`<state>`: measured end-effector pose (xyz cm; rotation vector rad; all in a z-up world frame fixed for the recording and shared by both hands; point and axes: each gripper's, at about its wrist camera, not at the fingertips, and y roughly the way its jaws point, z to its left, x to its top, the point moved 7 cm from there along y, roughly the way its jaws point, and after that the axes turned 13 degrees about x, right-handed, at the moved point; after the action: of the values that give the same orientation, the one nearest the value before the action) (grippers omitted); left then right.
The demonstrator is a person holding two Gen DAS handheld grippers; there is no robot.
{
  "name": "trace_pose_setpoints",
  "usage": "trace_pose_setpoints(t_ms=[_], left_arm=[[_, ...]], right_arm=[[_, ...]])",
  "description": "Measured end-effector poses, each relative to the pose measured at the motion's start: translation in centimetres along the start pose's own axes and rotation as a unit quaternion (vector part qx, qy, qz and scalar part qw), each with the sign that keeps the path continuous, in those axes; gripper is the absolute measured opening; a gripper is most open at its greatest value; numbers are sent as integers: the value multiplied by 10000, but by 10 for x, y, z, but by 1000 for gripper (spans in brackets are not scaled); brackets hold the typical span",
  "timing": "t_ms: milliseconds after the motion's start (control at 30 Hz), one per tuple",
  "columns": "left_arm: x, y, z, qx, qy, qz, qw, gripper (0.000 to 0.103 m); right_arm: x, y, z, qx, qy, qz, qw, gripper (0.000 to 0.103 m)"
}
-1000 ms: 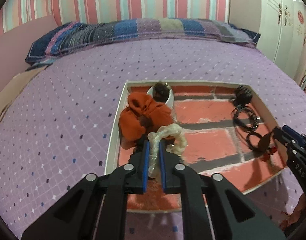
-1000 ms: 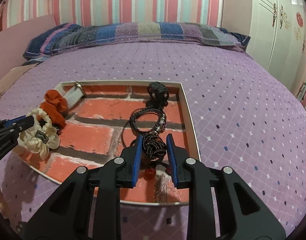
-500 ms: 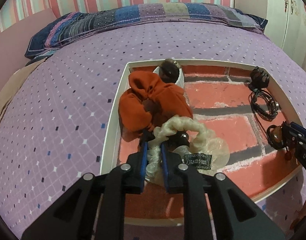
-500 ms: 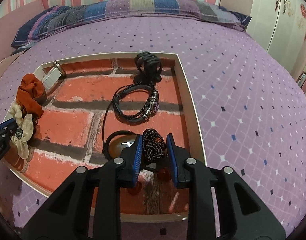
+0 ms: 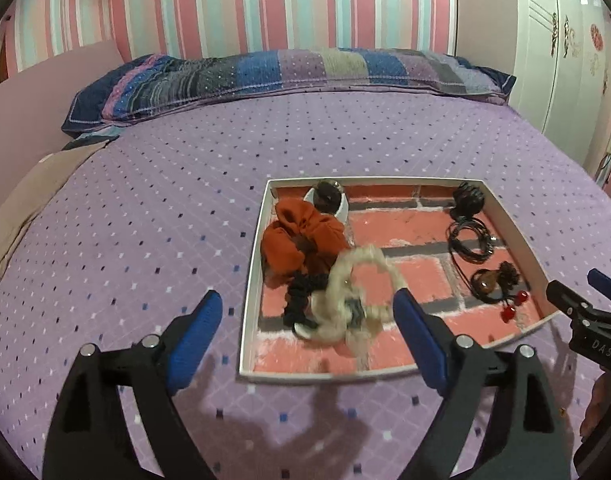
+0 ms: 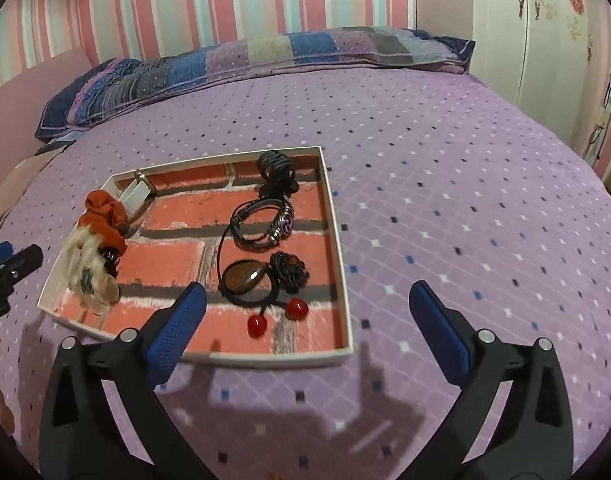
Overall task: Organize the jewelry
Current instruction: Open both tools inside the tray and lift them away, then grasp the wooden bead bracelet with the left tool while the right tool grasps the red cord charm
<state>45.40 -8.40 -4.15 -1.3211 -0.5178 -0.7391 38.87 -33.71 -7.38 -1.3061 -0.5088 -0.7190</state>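
A shallow white tray [image 5: 252,280] with a brick-pattern floor lies on the purple bed; it also shows in the right wrist view [image 6: 337,240]. In it lie a cream scrunchie [image 5: 349,308], blurred, an orange scrunchie [image 5: 297,240], a black scrunchie [image 5: 303,296], black cord bracelets [image 6: 265,220], a brown stone pendant [image 6: 243,276] and a hair tie with red beads [image 6: 273,318]. My left gripper [image 5: 307,320] is open and empty above the tray's near left part. My right gripper [image 6: 305,320] is open and empty above the tray's near right corner.
A striped pillow [image 5: 289,72] lies at the head of the bed below a striped wall. A white wardrobe [image 6: 545,20] stands at the right. A black claw clip [image 6: 277,168] and a small white box [image 6: 135,196] sit at the tray's far side.
Both grippers have opened and pulled back from the tray. The left one let go of the cream scrunchie and the right one let go of the black beaded hair tie; both lie in the tray.
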Motion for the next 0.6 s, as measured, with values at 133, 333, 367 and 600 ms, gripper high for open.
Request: trace_pose_setpoints(t_ms=[133, 333, 367, 600], left_arm=[[-8, -9, 7, -124, -156, 156, 9997, 86], [-33, -32, 29, 32, -476, 72, 9988, 86], [-40, -35, 31, -1, -498, 88, 9987, 86], [-81, -50, 37, -11, -282, 222, 9994, 88]], right_arm=[[-9, -18, 1, -167, -135, -22, 9998, 99], [-32, -45, 4, -509, -484, -203, 9973, 99], [-38, -47, 5, -501, -474, -202, 9974, 99], [-75, -67, 12, -814, -803, -234, 9932, 99]])
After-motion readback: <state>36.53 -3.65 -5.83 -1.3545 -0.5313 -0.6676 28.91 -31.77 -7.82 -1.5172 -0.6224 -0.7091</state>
